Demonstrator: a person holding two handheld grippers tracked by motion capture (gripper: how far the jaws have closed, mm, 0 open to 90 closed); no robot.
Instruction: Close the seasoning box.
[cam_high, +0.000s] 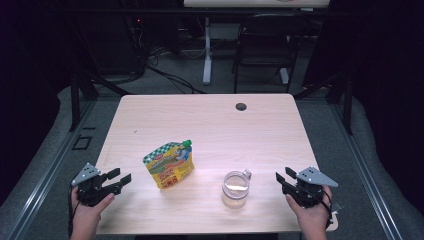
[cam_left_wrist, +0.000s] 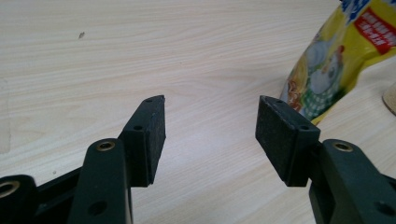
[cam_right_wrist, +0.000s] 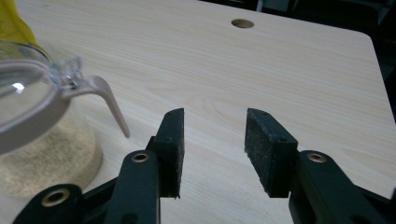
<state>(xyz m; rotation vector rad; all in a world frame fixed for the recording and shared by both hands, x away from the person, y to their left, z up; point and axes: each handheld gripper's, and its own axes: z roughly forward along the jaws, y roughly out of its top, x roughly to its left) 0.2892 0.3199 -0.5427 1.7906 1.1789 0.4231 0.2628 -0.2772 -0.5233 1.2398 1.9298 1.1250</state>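
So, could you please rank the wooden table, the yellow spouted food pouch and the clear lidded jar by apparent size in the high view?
1. Wooden table
2. Yellow spouted food pouch
3. Clear lidded jar, a little smaller than the pouch

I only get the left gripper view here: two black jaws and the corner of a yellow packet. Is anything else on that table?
Observer: Yes, a clear jar stands to the right of the yellow pouch, with pale grains in its bottom.
Operator: Has the jar got a lid?
Observer: It has a beige-rimmed clear lid, with a clasp arm hanging down its side.
Operator: And what's the other hand up to?
Observer: The right gripper sits open beside the jar, nothing between its jaws.
Operator: What does the packet's top look like?
Observer: It ends in a green screw cap.
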